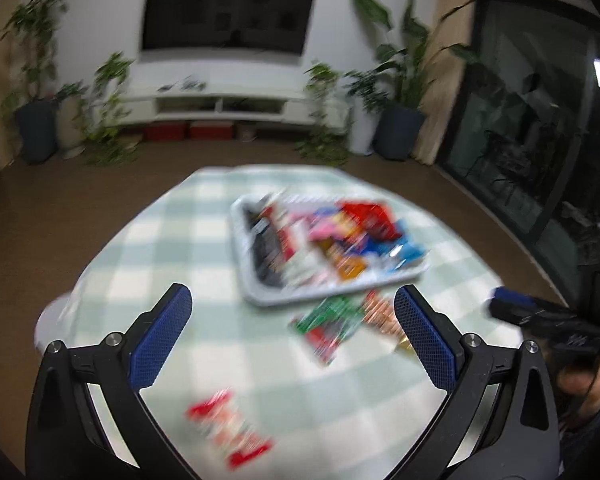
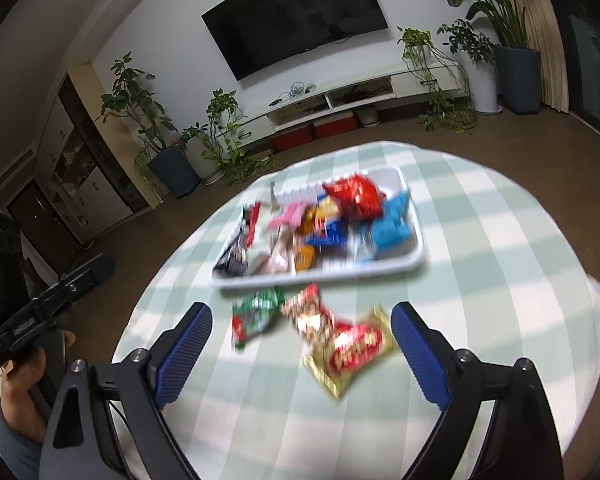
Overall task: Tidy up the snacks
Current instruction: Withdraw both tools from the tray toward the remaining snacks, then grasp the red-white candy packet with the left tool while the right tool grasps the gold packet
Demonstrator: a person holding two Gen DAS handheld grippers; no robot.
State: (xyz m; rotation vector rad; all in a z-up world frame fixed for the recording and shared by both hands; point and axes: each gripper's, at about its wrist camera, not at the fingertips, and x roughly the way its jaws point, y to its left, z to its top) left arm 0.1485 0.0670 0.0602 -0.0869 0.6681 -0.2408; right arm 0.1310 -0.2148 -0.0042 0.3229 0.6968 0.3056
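A white tray [image 1: 260,300] [image 2: 416,258] full of mixed snack packets sits on the round table. In front of it lie a green-and-red packet [image 2: 256,314] [image 1: 328,324], a brown-and-red packet [image 2: 310,314] and a gold-edged red packet [image 2: 354,350]. A red-and-white packet [image 1: 230,426] lies nearer, between my left fingers. My left gripper [image 1: 292,336] is open and empty above the table. My right gripper [image 2: 300,344] is open and empty, hovering over the loose packets; it also shows at the left wrist view's right edge [image 1: 540,316].
The table wears a green-and-white checked cloth [image 2: 480,240]. Beyond it are brown floor, a white TV console [image 2: 340,100], a wall TV and potted plants [image 2: 168,152]. Both views are motion-blurred.
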